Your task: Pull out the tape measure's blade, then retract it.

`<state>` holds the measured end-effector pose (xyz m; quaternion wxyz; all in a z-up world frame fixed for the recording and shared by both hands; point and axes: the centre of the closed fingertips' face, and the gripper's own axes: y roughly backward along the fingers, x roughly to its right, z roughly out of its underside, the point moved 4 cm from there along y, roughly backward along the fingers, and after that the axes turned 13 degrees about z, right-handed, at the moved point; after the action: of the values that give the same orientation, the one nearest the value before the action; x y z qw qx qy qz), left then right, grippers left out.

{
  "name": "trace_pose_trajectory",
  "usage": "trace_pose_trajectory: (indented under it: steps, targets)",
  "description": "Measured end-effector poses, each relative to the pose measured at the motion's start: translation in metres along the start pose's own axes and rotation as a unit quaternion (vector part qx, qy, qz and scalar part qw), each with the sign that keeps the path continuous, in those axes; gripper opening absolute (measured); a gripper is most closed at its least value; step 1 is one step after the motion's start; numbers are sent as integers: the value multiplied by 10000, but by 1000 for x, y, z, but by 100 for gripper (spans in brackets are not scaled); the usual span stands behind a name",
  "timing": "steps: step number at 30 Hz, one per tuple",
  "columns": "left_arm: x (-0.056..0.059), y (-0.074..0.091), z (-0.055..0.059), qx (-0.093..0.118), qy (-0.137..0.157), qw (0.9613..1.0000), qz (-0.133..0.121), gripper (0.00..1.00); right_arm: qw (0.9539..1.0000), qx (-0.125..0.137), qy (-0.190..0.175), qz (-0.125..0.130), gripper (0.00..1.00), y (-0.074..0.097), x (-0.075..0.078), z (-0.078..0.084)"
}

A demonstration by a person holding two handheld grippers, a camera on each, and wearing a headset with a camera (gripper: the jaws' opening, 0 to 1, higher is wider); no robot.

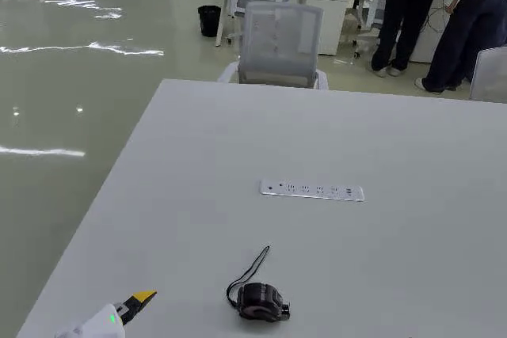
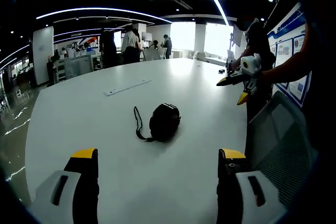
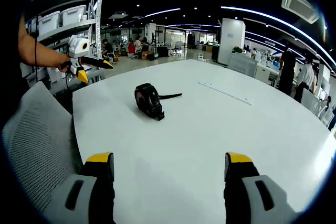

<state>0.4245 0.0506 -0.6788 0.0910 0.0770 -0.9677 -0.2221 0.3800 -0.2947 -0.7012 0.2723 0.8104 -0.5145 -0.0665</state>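
A black tape measure lies on the white table near the front edge, blade retracted, its black wrist strap looped away from it. It also lies ahead in the left gripper view as tape measure and in the right gripper view as tape measure. My left gripper is at the bottom left, well left of the tape measure; left gripper stands open and empty. My right gripper is open and empty too, short of the tape measure. Each shows in the other's view: right gripper, left gripper.
A white power strip lies flat on the table beyond the tape measure. A grey mesh chair stands at the far table edge. Two people stand at desks at the back right. A black bin is on the floor.
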Motion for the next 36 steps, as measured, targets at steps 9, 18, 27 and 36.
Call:
trace_pose_trajectory:
  steps: [9, 18, 27, 36]
  targets:
    - [-19, -12, -4, -149, -10, 9998, 161, 96, 9995, 49, 210, -229, 86, -26, 3, -15]
    - [-32, -25, -8, -326, -208, 9984, 403, 96, 9981, -16, 392, -475, 83, -53, 1, -23]
    - [-42, -51, -8, -892, -723, 9898, 841, 92, 9945, -126, 611, -838, 81, -77, -6, -27]
    - [-49, -75, -7, -1274, -981, 9804, 1140, 89, 9880, -226, 963, -1188, 79, -96, -18, -30]
